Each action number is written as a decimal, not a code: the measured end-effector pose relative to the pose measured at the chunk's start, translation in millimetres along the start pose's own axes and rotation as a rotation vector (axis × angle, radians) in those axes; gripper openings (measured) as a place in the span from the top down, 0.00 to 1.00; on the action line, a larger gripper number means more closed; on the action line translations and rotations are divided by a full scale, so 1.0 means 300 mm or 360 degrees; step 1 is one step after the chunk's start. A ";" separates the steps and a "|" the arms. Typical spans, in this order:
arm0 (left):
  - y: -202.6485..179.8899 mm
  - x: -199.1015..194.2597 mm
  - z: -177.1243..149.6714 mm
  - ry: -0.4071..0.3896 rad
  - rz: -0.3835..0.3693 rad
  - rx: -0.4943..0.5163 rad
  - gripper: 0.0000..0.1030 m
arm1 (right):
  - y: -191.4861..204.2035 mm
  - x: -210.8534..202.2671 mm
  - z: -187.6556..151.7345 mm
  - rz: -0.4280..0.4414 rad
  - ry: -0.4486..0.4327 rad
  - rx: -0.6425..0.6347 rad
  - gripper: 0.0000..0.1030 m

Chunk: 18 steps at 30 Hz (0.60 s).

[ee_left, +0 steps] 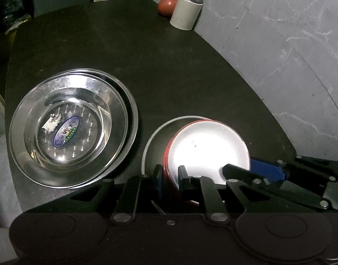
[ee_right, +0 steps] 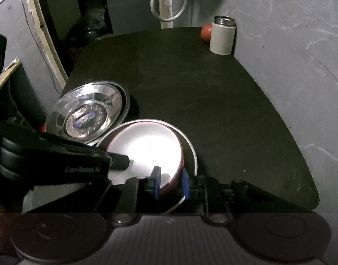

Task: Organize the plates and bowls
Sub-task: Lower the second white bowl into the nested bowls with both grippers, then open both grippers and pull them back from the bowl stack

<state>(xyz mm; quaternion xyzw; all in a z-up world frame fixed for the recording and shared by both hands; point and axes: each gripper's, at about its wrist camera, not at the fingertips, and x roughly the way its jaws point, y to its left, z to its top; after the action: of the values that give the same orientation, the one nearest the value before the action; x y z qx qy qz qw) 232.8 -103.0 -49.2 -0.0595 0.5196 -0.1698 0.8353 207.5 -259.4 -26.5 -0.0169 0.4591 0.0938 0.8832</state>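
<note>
Steel bowl (ee_left: 67,130) on plate, left of bowl (ee_left: 208,152) on plate.

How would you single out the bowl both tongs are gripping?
On the dark tabletop, look at the near edge, right of the stacked shiny steel bowls. The red-walled bowl with the white inside sits in a grey-rimmed plate; it alone is coloured.

You're working in dim light: the dark bench (ee_left: 169,70) swallows detail, while the white inside of the red bowl (ee_left: 204,150) blows out into hard glare in both views. The steel bowl (ee_left: 67,130) throws streaky reflections. Fisheye bends the edges and blackens the corners.
</note>
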 end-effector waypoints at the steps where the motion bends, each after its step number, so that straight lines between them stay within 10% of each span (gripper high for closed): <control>1: 0.002 -0.001 0.000 -0.0002 -0.0005 -0.0005 0.84 | 0.000 0.001 -0.002 0.0001 -0.0002 -0.0002 0.76; 12: 0.018 -0.042 -0.005 -0.0054 -0.0025 -0.0032 0.73 | -0.004 -0.020 -0.008 0.0014 -0.0041 -0.0001 0.68; 18: 0.012 -0.085 -0.005 -0.0124 -0.0062 -0.0016 0.57 | -0.007 -0.059 -0.015 0.0011 -0.0106 0.0008 0.46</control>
<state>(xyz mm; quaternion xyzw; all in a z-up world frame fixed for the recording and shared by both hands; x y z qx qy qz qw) 221.8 -90.8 -29.2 -0.0803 0.4863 -0.1809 0.8511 194.4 -264.7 -14.9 -0.0100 0.4298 0.0962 0.8977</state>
